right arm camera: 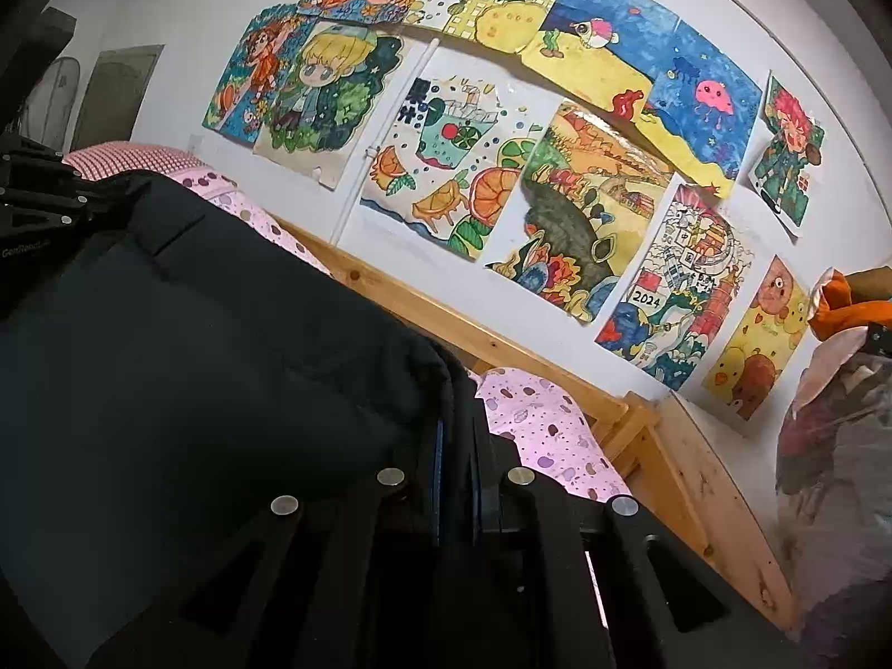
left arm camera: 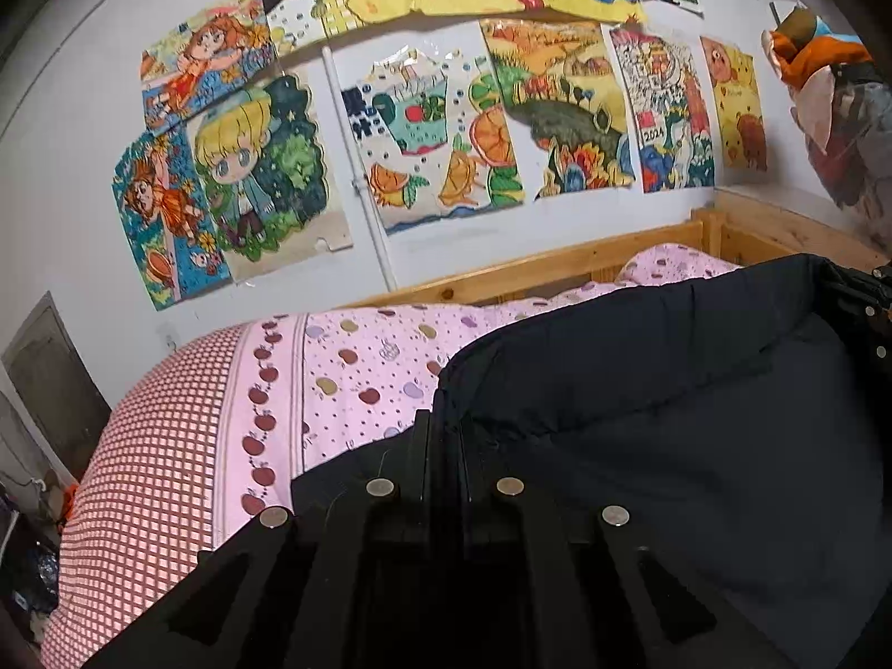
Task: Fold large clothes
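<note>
Your left gripper (left arm camera: 446,435) has its fingers pressed together on one corner of the dark garment (left arm camera: 669,390), and your right gripper (right arm camera: 454,435) pinches the opposite corner the same way. The garment (right arm camera: 195,334) hangs stretched between them, lifted over the bed with the pink apple-print sheet (left arm camera: 345,357). Behind it runs the wooden bed frame (right arm camera: 502,345), and drawings (right arm camera: 446,167) cover the white wall.

dark navy garment (left arm camera: 641,390) | padded, edge lifted, sagging | over pink bedsheet
</note>
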The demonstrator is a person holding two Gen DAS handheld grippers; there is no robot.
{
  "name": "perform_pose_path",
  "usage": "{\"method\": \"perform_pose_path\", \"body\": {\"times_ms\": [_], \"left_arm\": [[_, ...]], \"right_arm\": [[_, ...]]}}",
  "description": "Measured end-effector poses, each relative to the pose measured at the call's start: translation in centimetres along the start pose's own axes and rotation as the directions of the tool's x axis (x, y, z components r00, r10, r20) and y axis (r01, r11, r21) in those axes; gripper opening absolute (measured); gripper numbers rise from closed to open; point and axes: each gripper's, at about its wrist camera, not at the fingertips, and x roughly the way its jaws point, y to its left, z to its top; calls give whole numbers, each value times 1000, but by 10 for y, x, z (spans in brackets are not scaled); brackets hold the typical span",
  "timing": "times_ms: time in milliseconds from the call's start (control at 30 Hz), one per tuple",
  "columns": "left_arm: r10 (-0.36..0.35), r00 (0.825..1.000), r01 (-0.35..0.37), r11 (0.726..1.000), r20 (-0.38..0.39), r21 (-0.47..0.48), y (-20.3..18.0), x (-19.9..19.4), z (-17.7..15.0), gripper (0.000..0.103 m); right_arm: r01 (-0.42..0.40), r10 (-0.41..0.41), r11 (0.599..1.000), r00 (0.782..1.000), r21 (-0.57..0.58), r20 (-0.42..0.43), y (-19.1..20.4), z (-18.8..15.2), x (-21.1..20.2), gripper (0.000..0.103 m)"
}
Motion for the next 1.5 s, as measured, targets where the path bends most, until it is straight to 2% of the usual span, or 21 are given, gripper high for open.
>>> {"method": "perform_pose_path", "body": {"times_ms": [533,900,1000,1133,1200,1233,1267,1300,1400,1433,1500], "left_arm": [[-14,996,15,1000,-86,7,-6,45,-13,9],[-23,993,24,1000,-118,9,-9,57,-18,11],[-24,992,24,1000,-122,1,-8,57,-18,14],[-24,993,19,999,-115,-41,0,54,-18,29],[-39,993,30,996,-112,-82,7,53,-17,37],[-45,993,35,995,-108,-98,11,53,-17,44],[-51,993,39,992,-102,-118,14,52,-17,52],[-55,994,42,991,-95,-131,16,51,-17,55],[-44,996,33,990,-75,-138,17,45,-16,72],[-27,997,17,991,-68,-133,17,43,-15,80],[-14,999,8,992,-47,-127,16,37,-14,83]], "right_arm": [[-12,13,1000,998,3,-68,22,-19,46,6],[-22,22,1000,996,2,-90,27,-25,55,7],[-25,25,1000,995,2,-96,27,-25,55,8],[-23,23,1000,994,8,-104,24,-24,54,13],[-15,17,1000,994,14,-106,22,-24,52,22],[-11,13,1000,994,17,-106,20,-23,51,25],[-4,6,1000,995,24,-104,19,-24,49,33],[1,2,1000,995,30,-100,17,-24,47,39],[12,-8,999,995,42,-97,14,-23,43,50],[13,-9,999,995,48,-98,13,-23,41,51],[15,-9,998,995,57,-99,12,-23,38,58]]}}
